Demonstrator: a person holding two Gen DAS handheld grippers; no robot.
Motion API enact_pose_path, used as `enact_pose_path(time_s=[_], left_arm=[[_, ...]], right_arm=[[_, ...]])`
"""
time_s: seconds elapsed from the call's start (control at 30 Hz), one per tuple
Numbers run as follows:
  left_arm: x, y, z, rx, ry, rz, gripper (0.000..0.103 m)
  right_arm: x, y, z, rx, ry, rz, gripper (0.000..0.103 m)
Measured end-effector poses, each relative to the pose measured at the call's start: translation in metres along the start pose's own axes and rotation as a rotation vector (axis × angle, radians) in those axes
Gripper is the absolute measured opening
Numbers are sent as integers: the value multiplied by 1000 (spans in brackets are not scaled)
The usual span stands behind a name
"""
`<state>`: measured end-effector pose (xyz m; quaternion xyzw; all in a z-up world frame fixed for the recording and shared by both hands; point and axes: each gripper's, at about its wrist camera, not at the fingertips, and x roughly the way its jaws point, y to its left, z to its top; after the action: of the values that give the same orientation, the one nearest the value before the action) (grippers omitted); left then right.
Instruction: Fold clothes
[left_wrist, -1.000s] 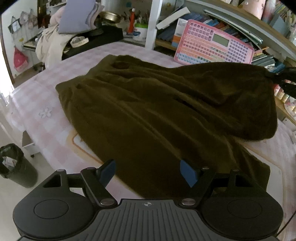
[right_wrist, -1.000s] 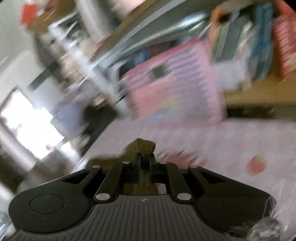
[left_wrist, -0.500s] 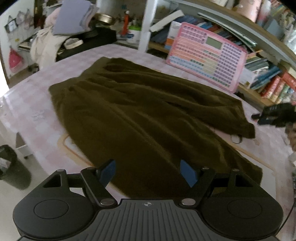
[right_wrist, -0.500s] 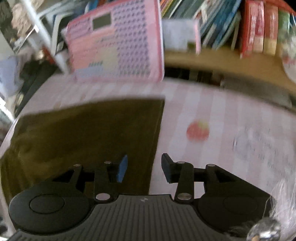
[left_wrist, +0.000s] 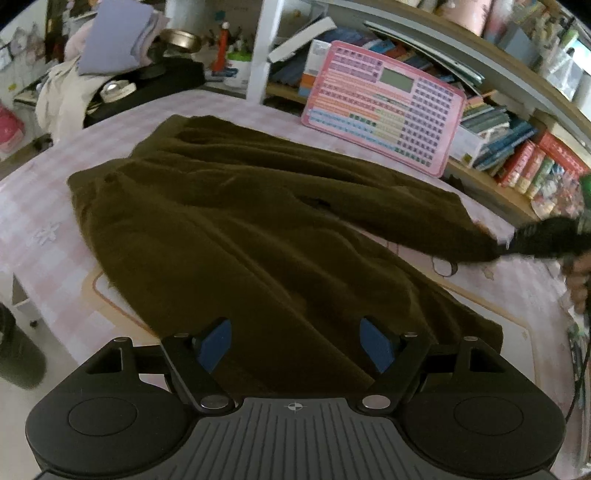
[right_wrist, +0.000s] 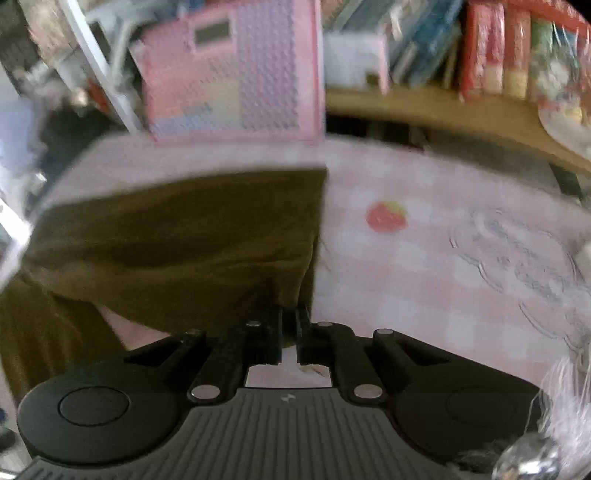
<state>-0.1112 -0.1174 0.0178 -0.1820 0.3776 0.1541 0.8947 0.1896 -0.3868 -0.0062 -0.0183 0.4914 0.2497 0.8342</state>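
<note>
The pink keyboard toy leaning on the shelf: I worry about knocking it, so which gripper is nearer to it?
Right. The right gripper, pinching the brown garment's corner, sits just below the pink keyboard toy; the left gripper hovers open at the garment's near edge, across the cloth.

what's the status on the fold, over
Left gripper open over garment. Right gripper shut on its corner. Nothing blocking on table.
</note>
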Motion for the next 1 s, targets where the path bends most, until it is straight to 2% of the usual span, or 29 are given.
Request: enact_pose_path(time_s=[0.07, 0.17, 0.23, 0.47, 0.63, 0.8, 1.0], left_arm=[[-1, -1, 1, 4, -6, -2, 79], [-1, -3, 1, 12, -10, -6, 79], [-1, -2, 1, 10, -11, -6, 79], [1, 11, 4, -22, -22, -3, 79], [7, 14, 10, -12, -25, -32, 79], [18, 19, 17, 19, -18, -85, 79], [28, 26, 29, 85, -10, -180, 79]], right_arm=[[9, -2, -3, 5, 26, -28, 10], [4, 1, -3, 8, -4, -61, 22], [-6, 4, -5, 9, -31, -71, 25], [-30, 18, -26, 25, -88, -36, 35], [-52, 32, -62, 49, -107, -38, 38], [-68, 48, -104, 80, -88, -44, 38], [-58, 75, -129, 110, -107, -101, 38]])
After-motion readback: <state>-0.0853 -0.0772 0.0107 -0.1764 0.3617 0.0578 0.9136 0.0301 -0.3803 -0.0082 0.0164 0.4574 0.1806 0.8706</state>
